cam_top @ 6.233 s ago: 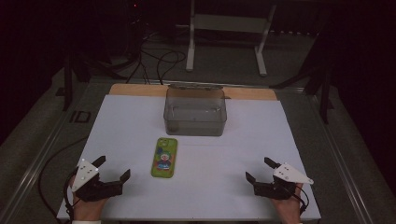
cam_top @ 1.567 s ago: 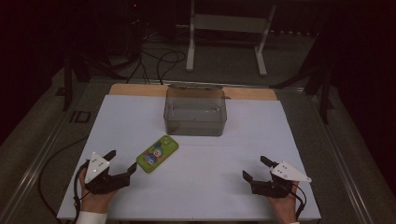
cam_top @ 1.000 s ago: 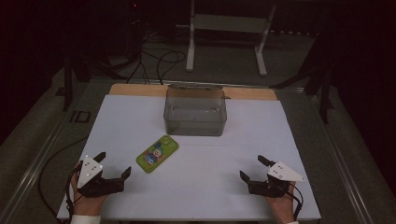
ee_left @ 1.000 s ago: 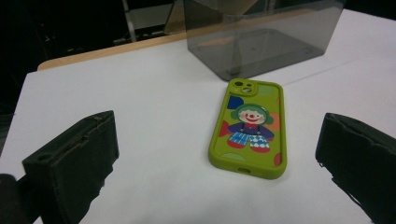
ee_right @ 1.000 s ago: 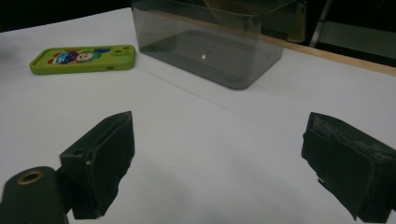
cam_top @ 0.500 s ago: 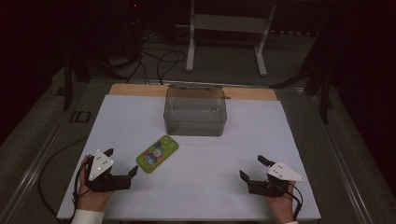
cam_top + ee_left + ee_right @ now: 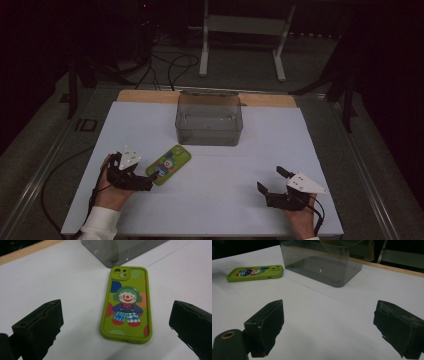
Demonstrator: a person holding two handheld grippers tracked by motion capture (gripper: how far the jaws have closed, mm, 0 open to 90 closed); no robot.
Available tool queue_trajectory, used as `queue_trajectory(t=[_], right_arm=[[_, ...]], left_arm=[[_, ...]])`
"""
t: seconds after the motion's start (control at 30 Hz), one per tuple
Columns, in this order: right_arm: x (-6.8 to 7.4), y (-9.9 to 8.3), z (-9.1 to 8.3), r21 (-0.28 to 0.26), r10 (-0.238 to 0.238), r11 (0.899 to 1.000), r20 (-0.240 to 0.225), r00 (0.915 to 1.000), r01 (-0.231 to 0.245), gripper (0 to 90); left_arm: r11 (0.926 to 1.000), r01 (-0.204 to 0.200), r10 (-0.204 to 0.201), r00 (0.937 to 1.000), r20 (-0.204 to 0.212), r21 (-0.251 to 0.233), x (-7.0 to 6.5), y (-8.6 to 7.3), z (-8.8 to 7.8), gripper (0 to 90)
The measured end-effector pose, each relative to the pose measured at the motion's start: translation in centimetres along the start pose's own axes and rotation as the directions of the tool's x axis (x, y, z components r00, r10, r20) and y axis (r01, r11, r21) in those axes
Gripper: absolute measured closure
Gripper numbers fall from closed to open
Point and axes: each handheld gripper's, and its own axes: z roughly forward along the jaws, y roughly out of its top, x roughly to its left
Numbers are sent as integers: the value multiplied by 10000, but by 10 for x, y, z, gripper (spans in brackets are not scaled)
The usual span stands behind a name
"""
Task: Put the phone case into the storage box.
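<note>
A green phone case (image 7: 169, 164) with a clown picture lies flat on the white table, slanted, left of centre. My left gripper (image 7: 151, 179) is open at the case's near end. In the left gripper view the case (image 7: 128, 303) lies between and just ahead of the wide-apart jaws of the left gripper (image 7: 117, 315), with its camera cut-out at the far end. My right gripper (image 7: 270, 179) rests open near the front right of the table with nothing between its jaws. The right gripper view shows the right gripper (image 7: 327, 322) wide open and the case (image 7: 254, 272) far off to the left.
A smoky see-through box (image 7: 209, 120), with nothing inside, stands at the back centre of the white sheet (image 7: 215, 205); it also appears in the right gripper view (image 7: 324, 265). A wooden strip (image 7: 145, 96) runs along the far edge. Cables and a metal stand (image 7: 240, 25) lie on the floor beyond.
The case was turned from upright to slanted before 1.6 s ago. Since a second ago my left gripper has moved right, up to the case's near end. The right gripper has barely moved.
</note>
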Motion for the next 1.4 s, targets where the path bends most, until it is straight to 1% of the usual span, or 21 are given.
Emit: queue_trajectory(t=[0.1,0.17,0.2,0.37,0.53,0.57,0.6,0.7,0.73,0.83,0.87,0.9,0.93,1.0,1.03,1.07,1.2,1.27,1.33,1.4], right_arm=[[-1,0,0,-16,9,10000,6,10000,-9,97],[-1,0,0,-15,14,10000,31,10000,-14,98],[-1,0,0,-32,7,10000,35,10000,-7,97],[-2,0,-1,-32,26,10000,48,10000,-26,97],[-2,0,-1,-42,20,10000,55,10000,-20,98],[-2,0,-1,-42,20,10000,55,10000,-20,98],[-2,0,-1,-32,29,10000,46,10000,-29,97],[-2,0,-1,-38,12,10000,39,10000,-11,97],[-2,0,-1,-38,12,10000,39,10000,-11,97],[-2,0,-1,-38,31,10000,24,10000,-31,98],[-2,0,-1,-34,23,10000,30,10000,-23,97],[-2,0,-1,-35,22,10000,33,10000,-22,98],[-2,0,-1,-35,32,10000,30,10000,-32,97],[-2,0,-1,-34,29,10000,30,10000,-29,98],[-2,0,-1,-33,22,10000,30,10000,-22,97],[-2,0,-1,-30,31,10000,30,10000,-31,98],[-2,0,-1,-30,33,10000,30,10000,-33,98],[-2,0,-1,-30,29,10000,28,10000,-29,97],[-2,0,-1,-17,25,10000,35,10000,-25,97],[-2,0,-1,-21,21,10000,40,10000,-21,98]], left_arm=[[9987,-267,268,9996,-23,427,0,7,8,0],[9983,-275,274,9996,24,517,0,9,11,0],[9964,-369,363,9993,97,760,0,13,17,0],[9891,-562,526,9982,305,1359,-2,19,32,0],[9796,-709,623,9967,513,1878,-4,24,42,0],[9796,-709,623,9967,513,1878,-4,24,42,0],[9751,-737,623,9962,607,2091,-5,25,47,0],[9652,-866,709,9949,718,2467,-6,26,55,0],[9652,-866,709,9949,718,2467,-6,26,55,0],[9553,-948,739,9937,845,2801,-7,26,63,2],[9530,-962,735,9933,887,2873,-8,27,65,5],[9530,-962,735,9933,887,2873,-8,27,65,7],[9471,-1027,778,9926,927,3041,-8,27,69,9],[9425,-1025,741,9922,1003,3180,-8,27,72,12],[9410,-1013,716,9922,1024,3229,-8,27,74,13],[9410,-1013,716,9922,1024,3229,-8,27,74,15],[9284,-1043,671,9911,1153,3567,-8,26,80,30],[9249,-1027,672,9918,1084,3660,-9,25,82,42],[9203,-960,562,9918,1145,3793,-9,25,83,56],[9116,-966,536,9916,1174,3997,-9,25,84,80]])
